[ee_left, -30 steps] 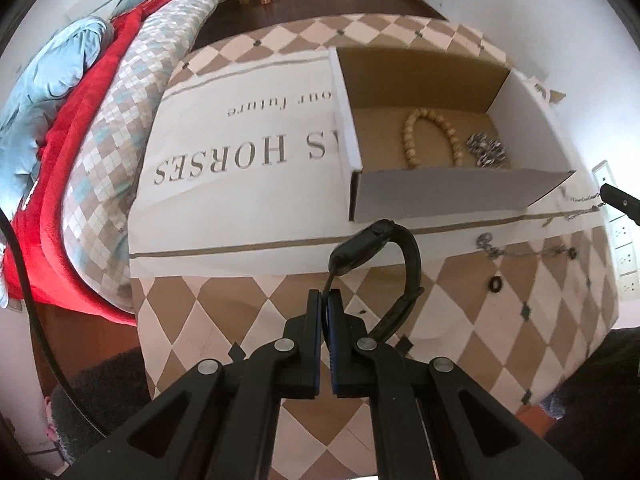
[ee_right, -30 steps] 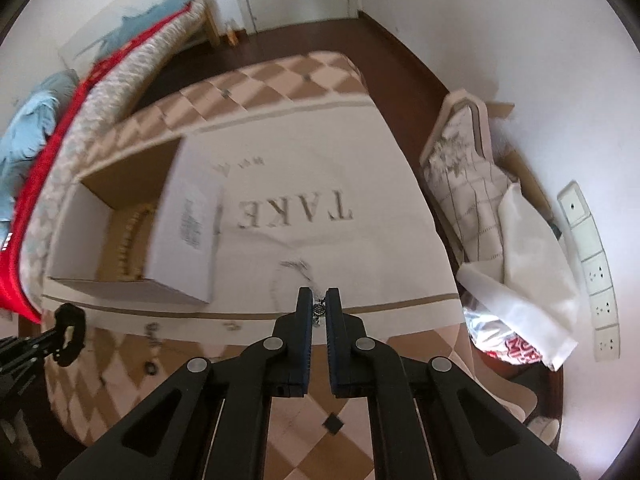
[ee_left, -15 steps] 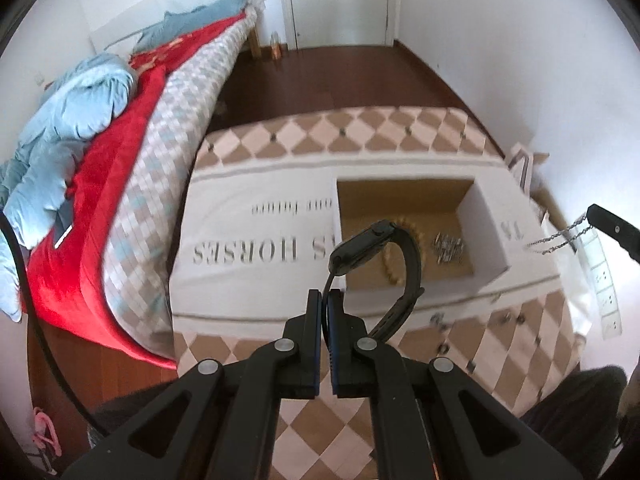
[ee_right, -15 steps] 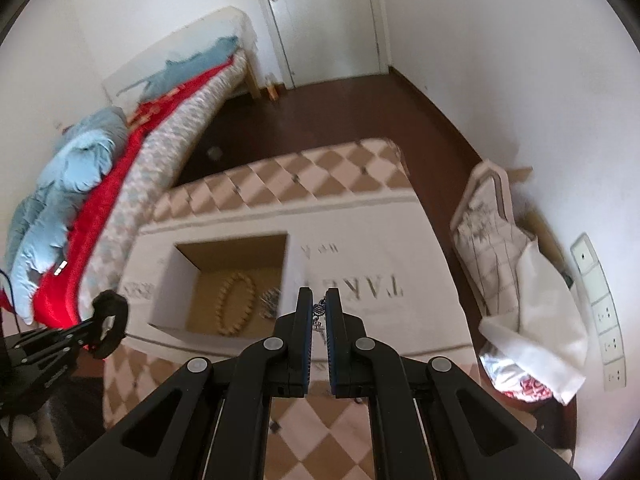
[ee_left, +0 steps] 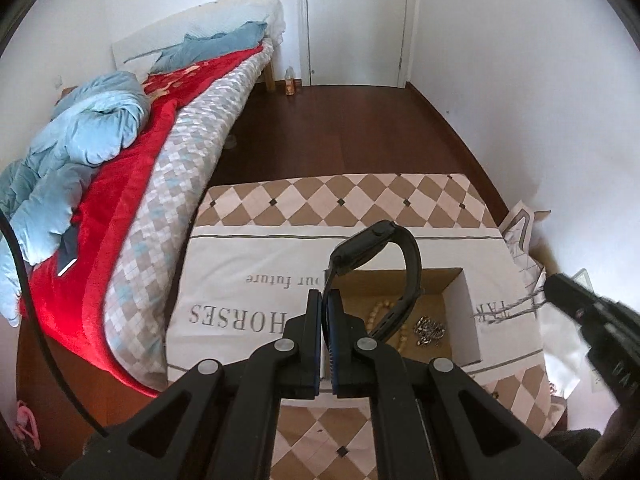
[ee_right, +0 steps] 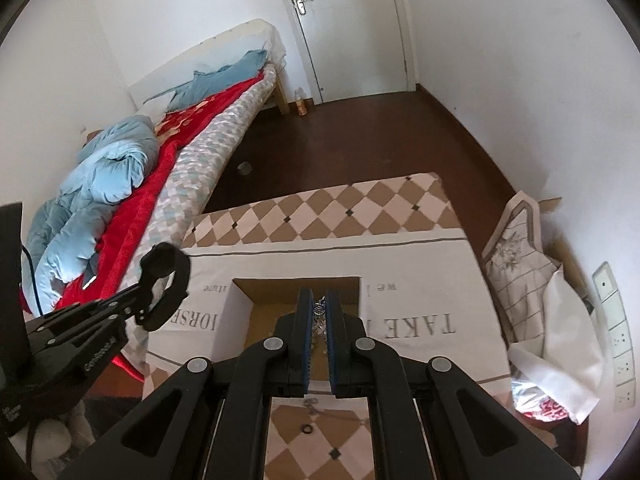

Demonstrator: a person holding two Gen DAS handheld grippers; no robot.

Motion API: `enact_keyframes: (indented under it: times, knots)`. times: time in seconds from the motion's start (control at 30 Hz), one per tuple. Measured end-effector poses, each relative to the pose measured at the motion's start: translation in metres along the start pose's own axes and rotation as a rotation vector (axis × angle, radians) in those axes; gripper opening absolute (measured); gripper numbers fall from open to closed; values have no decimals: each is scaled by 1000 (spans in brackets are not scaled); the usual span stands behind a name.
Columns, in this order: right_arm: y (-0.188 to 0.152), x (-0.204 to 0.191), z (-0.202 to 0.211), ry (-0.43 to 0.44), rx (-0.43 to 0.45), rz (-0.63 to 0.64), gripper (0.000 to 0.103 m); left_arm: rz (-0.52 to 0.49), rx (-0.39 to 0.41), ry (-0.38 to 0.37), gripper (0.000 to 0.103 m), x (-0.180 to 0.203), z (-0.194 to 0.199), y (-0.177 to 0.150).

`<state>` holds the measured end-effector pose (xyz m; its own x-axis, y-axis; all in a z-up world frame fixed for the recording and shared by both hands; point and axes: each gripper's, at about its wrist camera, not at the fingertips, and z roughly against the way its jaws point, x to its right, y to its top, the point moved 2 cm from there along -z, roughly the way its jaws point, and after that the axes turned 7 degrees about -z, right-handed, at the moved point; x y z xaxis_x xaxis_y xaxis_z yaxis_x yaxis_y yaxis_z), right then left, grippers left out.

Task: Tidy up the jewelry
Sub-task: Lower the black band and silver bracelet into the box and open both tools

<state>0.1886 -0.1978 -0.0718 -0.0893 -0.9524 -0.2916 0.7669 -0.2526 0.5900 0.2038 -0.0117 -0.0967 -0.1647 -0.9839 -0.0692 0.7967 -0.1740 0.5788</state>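
watch (ee_left: 376, 256) pinched by strap in left jaws, arching upward | chain (ee_right: 319, 312) clamped in right jaws

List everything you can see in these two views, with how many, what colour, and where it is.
Cardboard box: one, white outside and brown inside, open, on the cloth.
Bead bracelet: one, tan, inside the box.
Metal jewelry: one silver heap, inside the box, right of the beads.
Watch: one, black, held above the box.
Chain: one, silver, pinched above the box.
Ring: one, small and dark, on the checkered cloth near the front edge.
Tablecloth: one, tan and cream checks with a white printed band.
Bed: one, red blanket and blue duvet, to the left.
Door: one, white, far wall.
Left gripper: black, shut on the watch strap.
Right gripper: black, shut on the chain.
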Motion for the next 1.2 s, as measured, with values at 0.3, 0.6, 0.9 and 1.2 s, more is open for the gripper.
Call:
enact_keyframes:
  times: [0.3, 0.6, 0.9, 1.2]
  knots:
    - [5, 0, -47, 45, -85, -51, 6, 51, -88, -69, 1, 4, -39, 4]
    - [1, 4, -92, 67, -234, -73, 7, 109, -211, -191, 10, 8, -75, 7]
    - [-4, 15, -92, -66, -256, -46, 88, 136, -156, -81, 90, -17, -64, 10]
    - [-14, 28, -87, -276, -237, 25, 103, 46, -131, 138, 103, -40, -57, -2]
